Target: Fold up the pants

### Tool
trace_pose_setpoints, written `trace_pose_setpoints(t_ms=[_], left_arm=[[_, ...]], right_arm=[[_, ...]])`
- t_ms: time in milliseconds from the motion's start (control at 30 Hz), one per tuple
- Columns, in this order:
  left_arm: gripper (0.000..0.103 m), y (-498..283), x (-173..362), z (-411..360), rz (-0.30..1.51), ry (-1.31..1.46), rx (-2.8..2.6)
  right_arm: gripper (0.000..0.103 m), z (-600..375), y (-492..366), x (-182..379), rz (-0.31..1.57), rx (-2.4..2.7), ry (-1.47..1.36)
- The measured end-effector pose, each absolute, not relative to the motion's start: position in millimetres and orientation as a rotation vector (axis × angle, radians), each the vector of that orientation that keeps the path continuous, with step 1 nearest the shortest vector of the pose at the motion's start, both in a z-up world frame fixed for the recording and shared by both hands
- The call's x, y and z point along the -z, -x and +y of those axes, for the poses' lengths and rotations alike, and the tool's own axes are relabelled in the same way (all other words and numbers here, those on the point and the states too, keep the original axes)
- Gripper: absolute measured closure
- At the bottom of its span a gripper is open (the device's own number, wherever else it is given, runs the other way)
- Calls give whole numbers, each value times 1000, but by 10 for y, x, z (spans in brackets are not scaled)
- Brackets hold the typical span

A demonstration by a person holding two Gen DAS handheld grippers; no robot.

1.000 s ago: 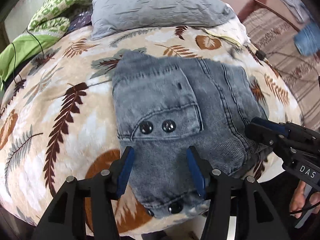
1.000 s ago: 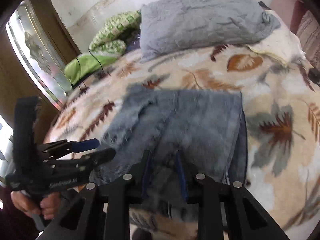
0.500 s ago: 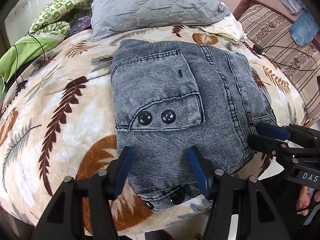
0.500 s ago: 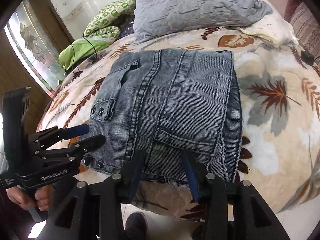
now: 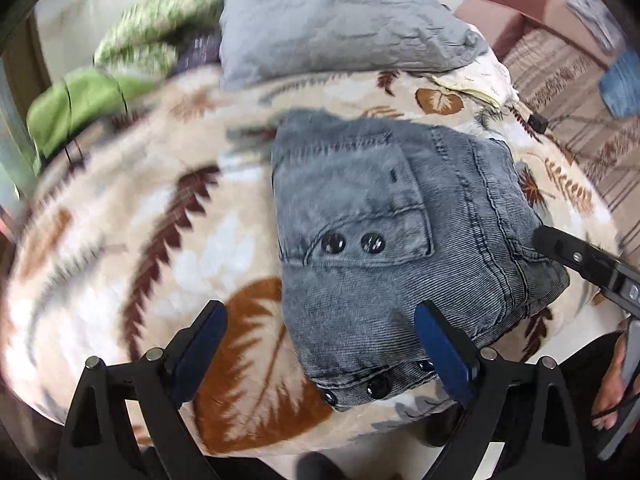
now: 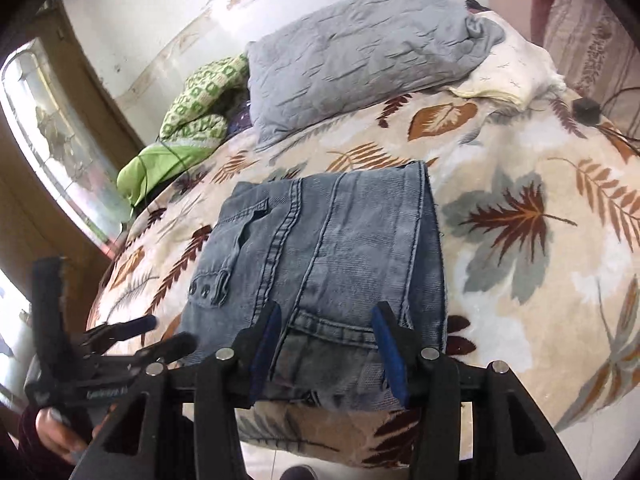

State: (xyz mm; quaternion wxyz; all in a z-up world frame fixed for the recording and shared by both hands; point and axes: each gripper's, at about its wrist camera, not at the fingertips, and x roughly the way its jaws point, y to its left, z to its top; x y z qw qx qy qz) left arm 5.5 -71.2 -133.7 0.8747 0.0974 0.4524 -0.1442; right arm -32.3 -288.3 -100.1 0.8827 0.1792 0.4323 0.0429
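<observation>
Bright, soft daylight, no harsh shadows. Heavy motion smear from 8 to 11 o'clock in left wrist view, worst on crumpled green patterned blanket [image 5: 156, 36]. Right wrist view mostly sharp. Fisheye bending, black corners everywhere.

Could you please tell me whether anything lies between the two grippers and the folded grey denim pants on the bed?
Nothing visible does: the folded grey denim pants lie bare before the open right gripper and left gripper.

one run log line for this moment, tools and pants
pants: folded, flat on leaf blanket | left tool: open, jaws just widened, nothing gripped | right tool: open, just released, over pants' near edge | pillow: behind
</observation>
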Motion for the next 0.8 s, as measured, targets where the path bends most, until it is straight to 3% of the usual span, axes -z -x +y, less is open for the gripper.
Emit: trace_pose_setpoints(t_ms=[533,800], left_arm=[[8,-120,1567,-754,958,-223,300],[1,-164,1667,-763,959,-229,279]], right_arm=[[48,-2747,184,1244,999,-79,-304],[38,-2628,125,1296,1007,-92,-239]])
